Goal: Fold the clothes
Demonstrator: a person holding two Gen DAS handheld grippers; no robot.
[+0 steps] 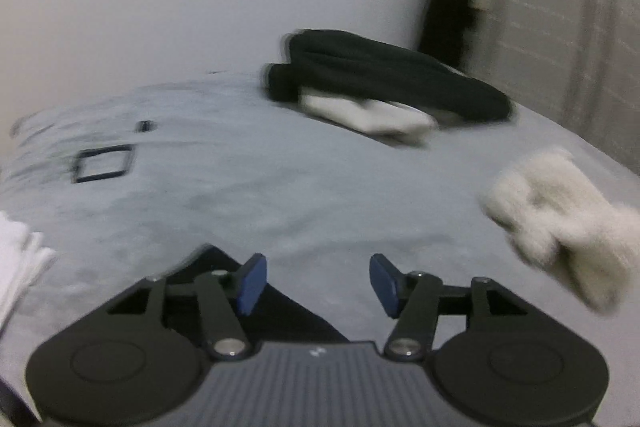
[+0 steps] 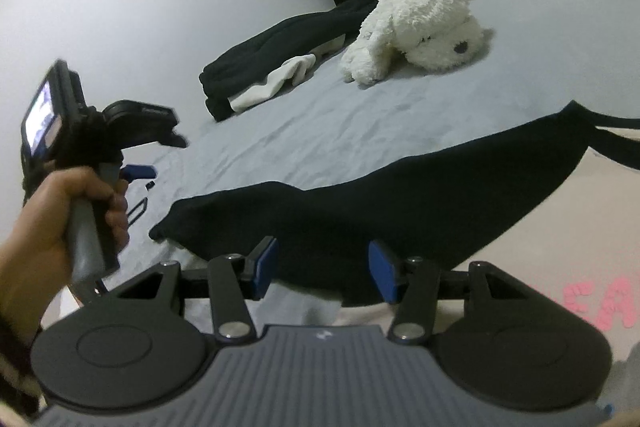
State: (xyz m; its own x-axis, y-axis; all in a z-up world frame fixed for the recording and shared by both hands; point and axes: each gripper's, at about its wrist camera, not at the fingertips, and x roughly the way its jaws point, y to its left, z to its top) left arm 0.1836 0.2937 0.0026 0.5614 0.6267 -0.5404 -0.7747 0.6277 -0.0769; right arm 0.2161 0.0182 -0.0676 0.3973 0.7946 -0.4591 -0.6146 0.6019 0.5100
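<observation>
Left wrist view: my left gripper (image 1: 314,281) hangs over the grey bed (image 1: 240,187), fingers apart and empty. A dark pile (image 1: 384,79) lies far ahead beside a plush toy (image 1: 560,211).

Right wrist view: my right gripper (image 2: 324,273) is spread, empty, over a black garment (image 2: 360,203) lying flat on the bed just ahead.

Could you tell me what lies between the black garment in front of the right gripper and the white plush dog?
Only bare grey bedsheet, wrinkled, separates the black garment from the plush dog; the right wrist view shows it.
</observation>
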